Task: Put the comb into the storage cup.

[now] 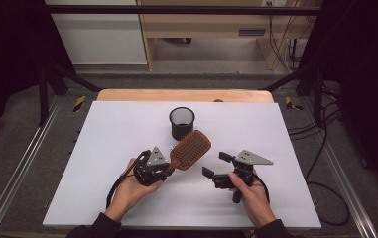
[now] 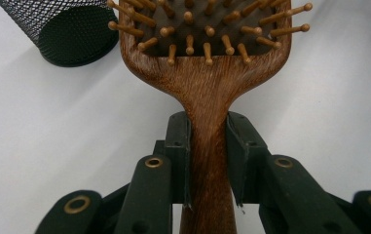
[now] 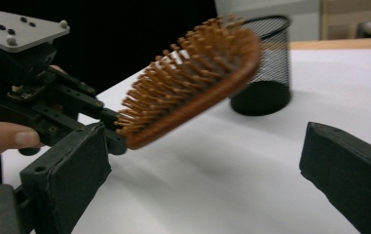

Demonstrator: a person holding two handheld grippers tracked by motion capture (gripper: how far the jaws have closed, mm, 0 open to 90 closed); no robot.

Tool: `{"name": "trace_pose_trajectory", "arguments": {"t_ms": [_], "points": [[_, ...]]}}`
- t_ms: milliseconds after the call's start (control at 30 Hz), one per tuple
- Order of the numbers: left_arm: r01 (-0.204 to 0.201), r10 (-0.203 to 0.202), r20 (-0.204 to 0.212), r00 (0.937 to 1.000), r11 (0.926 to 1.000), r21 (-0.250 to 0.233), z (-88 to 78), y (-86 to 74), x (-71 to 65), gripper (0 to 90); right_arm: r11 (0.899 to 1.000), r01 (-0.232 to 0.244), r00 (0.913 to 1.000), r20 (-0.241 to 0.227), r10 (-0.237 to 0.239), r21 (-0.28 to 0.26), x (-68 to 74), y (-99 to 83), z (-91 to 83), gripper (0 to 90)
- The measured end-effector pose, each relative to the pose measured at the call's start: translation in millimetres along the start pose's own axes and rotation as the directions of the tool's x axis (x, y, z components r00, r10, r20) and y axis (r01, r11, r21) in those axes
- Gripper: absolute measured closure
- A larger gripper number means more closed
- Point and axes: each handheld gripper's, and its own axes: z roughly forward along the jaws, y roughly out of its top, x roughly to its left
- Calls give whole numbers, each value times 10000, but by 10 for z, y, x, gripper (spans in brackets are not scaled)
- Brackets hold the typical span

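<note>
Wood is the whole story of the brown paddle hairbrush [image 1: 190, 148] with its wooden pins: rigid, fairly light, nothing in it that bends except perhaps the dark cushion under the pins; the left gripper [image 1: 169, 165] has its jaws clenched on the narrow handle just below the neck, as the left gripper view shows, pads flat against both sides of the grain; the brush is held clear above the white tabletop [image 1: 102, 148], pins up, head tilted toward the black wire-mesh cup [image 1: 182, 122] that stands upright just beyond it. I judge the smooth finish to be somewhat slippery, and the wide head, hanging well past the grip, will want to pivot downward; a hold close to the neck keeps that lever short. The pins look the only fragile part, so the flat rim of the head or the handle is the place to take it; the right gripper [image 1: 216, 166] hangs near, jaws released and wide with nothing between them.
</note>
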Motion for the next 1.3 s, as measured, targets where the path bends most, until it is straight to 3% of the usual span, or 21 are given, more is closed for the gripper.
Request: {"name": "trace_pose_trajectory", "arguments": {"t_ms": [300, 533, 900, 1300], "points": [[-224, 223, -46, 9997, 9994, -281, 4, 24, -119, 731, 9996, -172, 9993, -318, 179, 229, 79, 16, 208, 57], [-231, 231, -6, 9997, 9985, -502, 11, 11, -175, 731, 9967, -805, 9951, -569, 806, 34, 75, 73, 281, 65], [-496, 485, -163, 9987, 9958, -771, -11, 16, -276, 731, 9912, -1259, 9901, -671, 1230, -404, 44, 171, 247, 80], [-569, 546, -291, 9981, 9948, -843, 12, 16, -329, 731, 9778, -1984, 9779, -802, 1929, -678, 1, 207, 209, 111]]}}
